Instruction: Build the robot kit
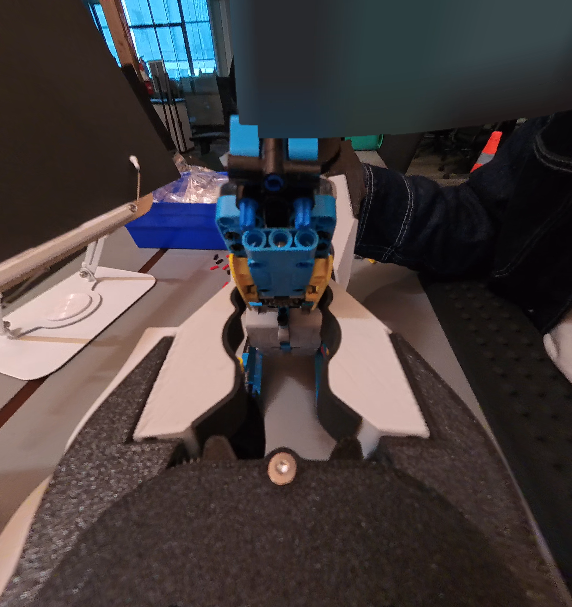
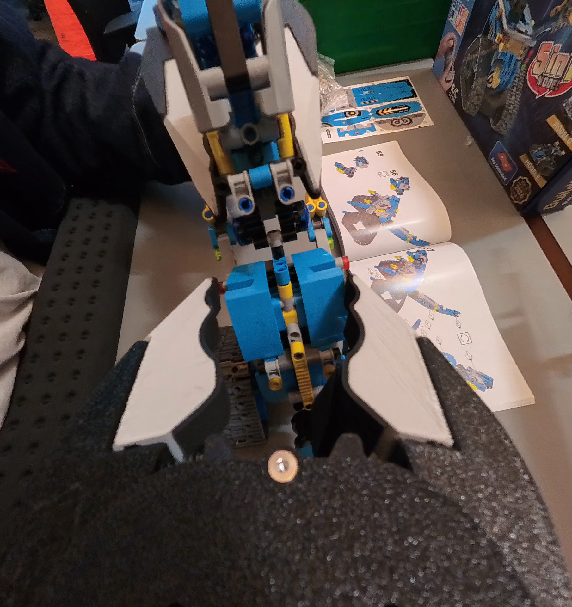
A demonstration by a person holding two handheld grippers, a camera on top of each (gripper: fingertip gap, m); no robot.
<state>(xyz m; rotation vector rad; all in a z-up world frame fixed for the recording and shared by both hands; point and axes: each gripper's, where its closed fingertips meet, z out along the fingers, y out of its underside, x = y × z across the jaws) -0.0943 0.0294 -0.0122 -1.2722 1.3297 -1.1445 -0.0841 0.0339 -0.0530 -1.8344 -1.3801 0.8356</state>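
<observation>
Nearest the lens in the left wrist view, the left gripper [image 1: 283,331] has its white fingers [image 1: 199,371] closed in on the grey block at one end of a blue, yellow and grey brick-built model [image 1: 279,262], the dark pads pressing it from both sides; the model's long axis runs straight away from this gripper, along the line of its fingers, toward the other gripper facing it; in the right wrist view the right gripper [image 2: 284,315] has its fingers [image 2: 176,358] closed against the two blue blocks at the opposite end of the model [image 2: 271,295], a grey track section lying low between the fingers; so both grippers clamp the same model, one at each end, each about equally near to it, and it seems held up clear of the bench [image 2: 475,210], though its underside is hidden; a dark-sleeved arm [image 1: 442,223] reaches in behind the right gripper; outward on the bench, an open instruction booklet [image 2: 419,279] lies just beside the model, with a sticker sheet [image 2: 376,108] and a printed box [image 2: 521,98] beyond it toward the far edge; on the other side sit a blue bin [image 1: 179,226] of clear bags, a few small red and black pins [image 1: 219,262], and a white stand [image 1: 64,315].
</observation>
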